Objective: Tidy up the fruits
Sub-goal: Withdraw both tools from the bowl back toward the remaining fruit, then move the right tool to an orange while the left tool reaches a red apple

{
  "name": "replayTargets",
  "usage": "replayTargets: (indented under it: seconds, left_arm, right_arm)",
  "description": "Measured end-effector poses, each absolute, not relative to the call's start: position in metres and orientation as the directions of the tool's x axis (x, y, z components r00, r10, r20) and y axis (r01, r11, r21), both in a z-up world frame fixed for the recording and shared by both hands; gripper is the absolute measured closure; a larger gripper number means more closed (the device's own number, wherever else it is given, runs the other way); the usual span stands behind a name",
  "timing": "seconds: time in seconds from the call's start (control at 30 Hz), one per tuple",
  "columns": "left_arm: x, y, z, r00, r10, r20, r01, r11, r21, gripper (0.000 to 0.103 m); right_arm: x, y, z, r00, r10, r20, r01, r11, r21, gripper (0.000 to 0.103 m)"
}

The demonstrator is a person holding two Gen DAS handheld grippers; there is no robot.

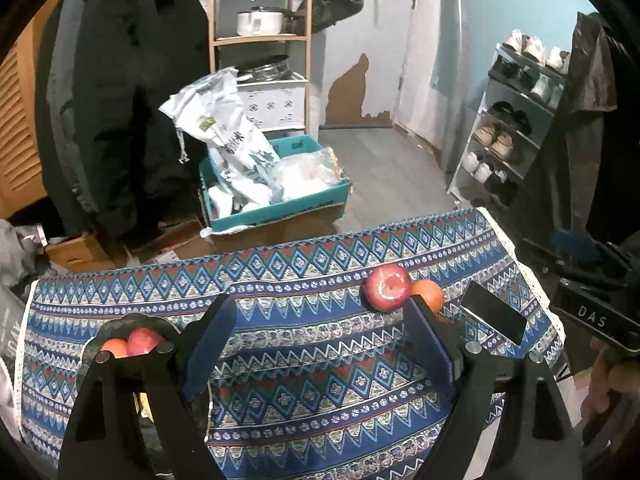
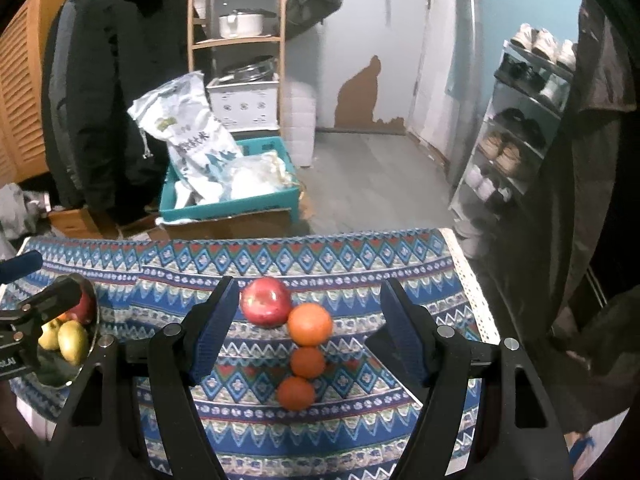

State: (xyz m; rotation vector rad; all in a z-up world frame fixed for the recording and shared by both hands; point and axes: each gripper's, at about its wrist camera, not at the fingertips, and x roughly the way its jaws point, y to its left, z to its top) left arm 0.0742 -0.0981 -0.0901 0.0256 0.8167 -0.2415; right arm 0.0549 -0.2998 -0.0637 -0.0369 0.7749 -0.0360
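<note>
Round red apple [image 2: 266, 301] sits on the blue patterned tablecloth [image 2: 360, 264], touching the biggest of three round oranges [image 2: 310, 324]; two smaller ones [image 2: 307, 362] [image 2: 296, 393] line up nearer me. Risk imo: closing on one nudges its neighbour, and round fruit could roll twd the cloth edge. My right gripper [image 2: 306, 332] hangs w/ jaws spread wide, the row btwn them, apple near the left finger. Left gripper [image 1: 320, 344] also spread, nothing held, apple ahead near its right finger. Dark fruit bowl [image 2: 94, 312] far left holds more fruit.
</note>
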Motion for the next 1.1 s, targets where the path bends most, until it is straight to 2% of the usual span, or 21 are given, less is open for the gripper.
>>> replayTargets:
  seconds: [0.47,0.77,1.1]
  left_arm:
    - [0.095,-0.123,-0.145,0.571,-0.189,-0.799,0.251,0.967,-0.049,0.016]
    - [0.104,-0.131,-0.182,0.527,-0.147,-0.837,0.239,0.971,-0.019,0.016]
    - [0.108,-0.137,-0.218,0.471,-0.101,-0.876,0.250,0.968,0.023,0.016]
  right_arm:
    - [0.069,-0.325,-0.125,0.599,-0.032,-0.800,0.035,0.999,-0.013,0.030]
    - [0.080,-0.333,-0.187,0.477,0.048,-0.878,0.037,0.997,0.075,0.030]
    - [0.083,-0.325,-0.242,0.351,0.052,-0.935,0.008,0.998,0.059,0.030]
